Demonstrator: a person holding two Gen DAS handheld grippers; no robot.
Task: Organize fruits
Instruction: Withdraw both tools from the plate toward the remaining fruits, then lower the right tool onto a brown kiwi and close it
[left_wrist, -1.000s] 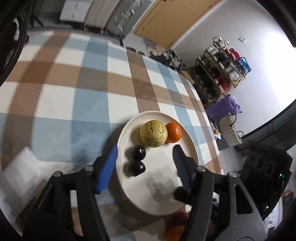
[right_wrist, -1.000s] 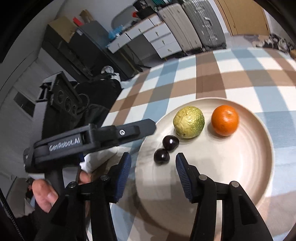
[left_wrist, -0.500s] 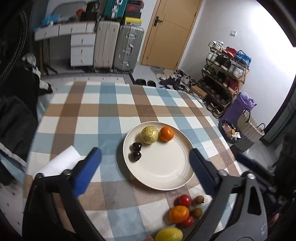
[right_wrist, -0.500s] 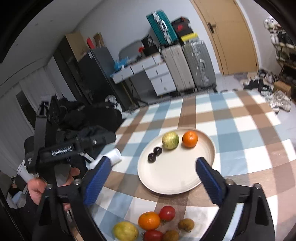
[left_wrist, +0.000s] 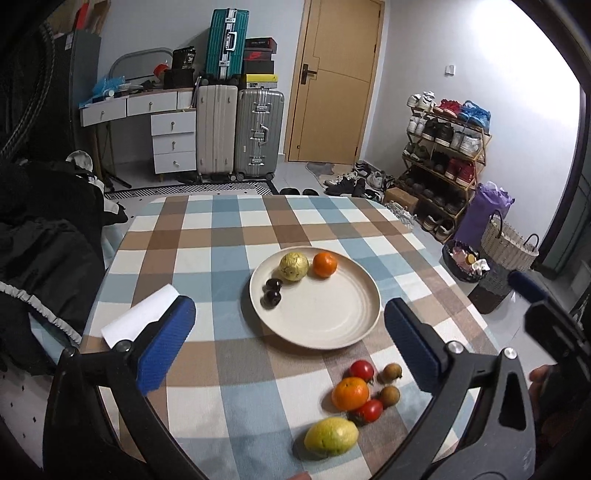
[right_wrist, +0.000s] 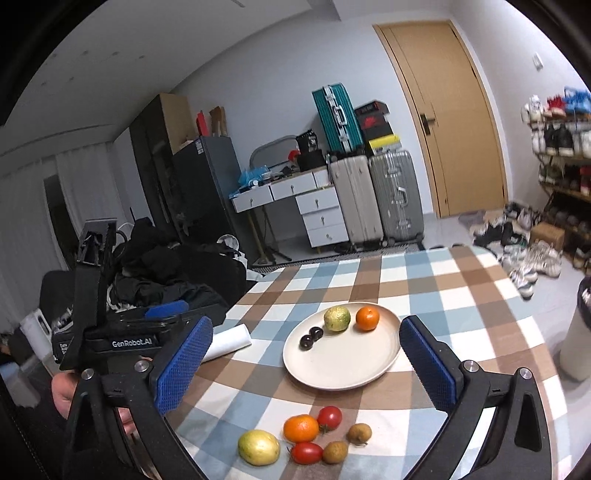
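Observation:
A cream plate (left_wrist: 325, 317) on the checked tablecloth holds a yellow-green round fruit (left_wrist: 293, 266), an orange (left_wrist: 325, 264) and two dark fruits (left_wrist: 272, 291). Nearer me on the cloth lie a second orange (left_wrist: 350, 393), two tomatoes (left_wrist: 362, 370), a lemon (left_wrist: 331, 435) and two small brown fruits (left_wrist: 391, 372). My left gripper (left_wrist: 290, 302) hangs above and short of the plate, open wide and empty. My right gripper (right_wrist: 306, 325) is raised over the same plate (right_wrist: 343, 365), its jaws still opening with nothing between them. The loose orange (right_wrist: 301, 428) lies below it.
A white paper roll (left_wrist: 144, 314) lies left of the plate. Dark clothes are heaped on a seat beyond the table's left edge. A pale cylinder (right_wrist: 576, 339) stands off the table's right side. Suitcases, drawers, a door and a shoe rack fill the far room.
Both grippers have drawn back and up from the plate. Their jaws have opened from half shut to wide. The loose fruit near the front edge has come into view.

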